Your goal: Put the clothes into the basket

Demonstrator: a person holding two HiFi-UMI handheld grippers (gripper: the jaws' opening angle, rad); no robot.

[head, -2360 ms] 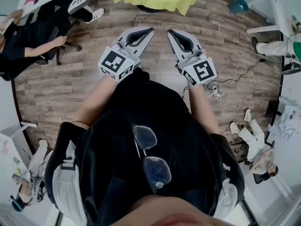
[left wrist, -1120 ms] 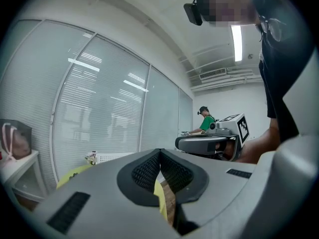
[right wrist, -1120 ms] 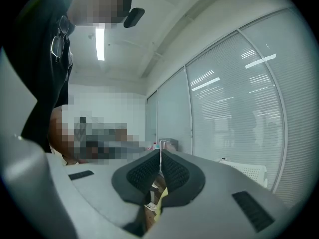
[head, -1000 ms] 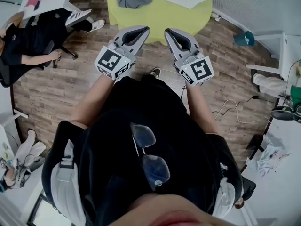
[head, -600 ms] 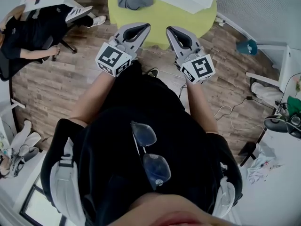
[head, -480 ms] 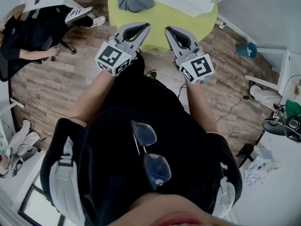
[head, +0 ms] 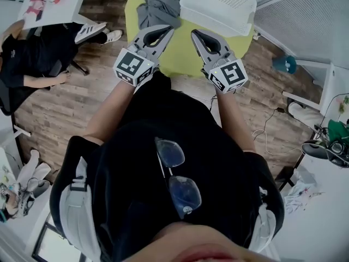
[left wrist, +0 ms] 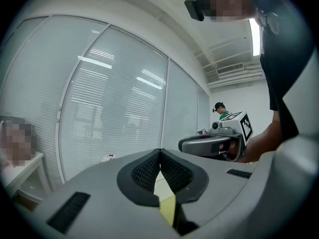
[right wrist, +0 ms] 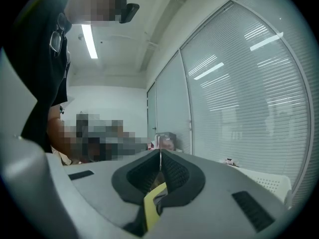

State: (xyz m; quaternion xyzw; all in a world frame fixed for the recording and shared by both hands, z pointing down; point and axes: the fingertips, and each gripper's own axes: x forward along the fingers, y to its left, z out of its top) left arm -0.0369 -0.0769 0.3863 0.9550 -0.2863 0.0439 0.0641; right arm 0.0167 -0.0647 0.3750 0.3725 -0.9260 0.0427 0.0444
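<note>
Nearest the camera, the person's two forearms reach forward side by side, each carrying a hand-held gripper over the near edge of a round yellow-green surface (head: 182, 53). The left hand-held gripper (head: 171, 31) has its jaws pressed together with nothing between them, as its own view confirms, where the dark ribbed pads (left wrist: 149, 169) meet in a thin seam. The right hand-held gripper (head: 194, 34) is likewise closed and empty, its pads (right wrist: 172, 171) touching along their length. Both point roughly level, towards the far side of the surface and not down at anything on it. Beyond the tips, a crumpled grey garment (head: 158, 7) lies on the surface, on the far left side. Just to its right stands the white perforated basket (head: 218, 7), which shows no clothing in the part that can be seen. By this reading the task has not yet begun: nothing is picked up and nothing is in the basket. What remains is to open a gripper, take hold of the garment, carry it across and drop it in. Farther off, slatted blinds (left wrist: 124, 108) fill the wall ahead.
</note>
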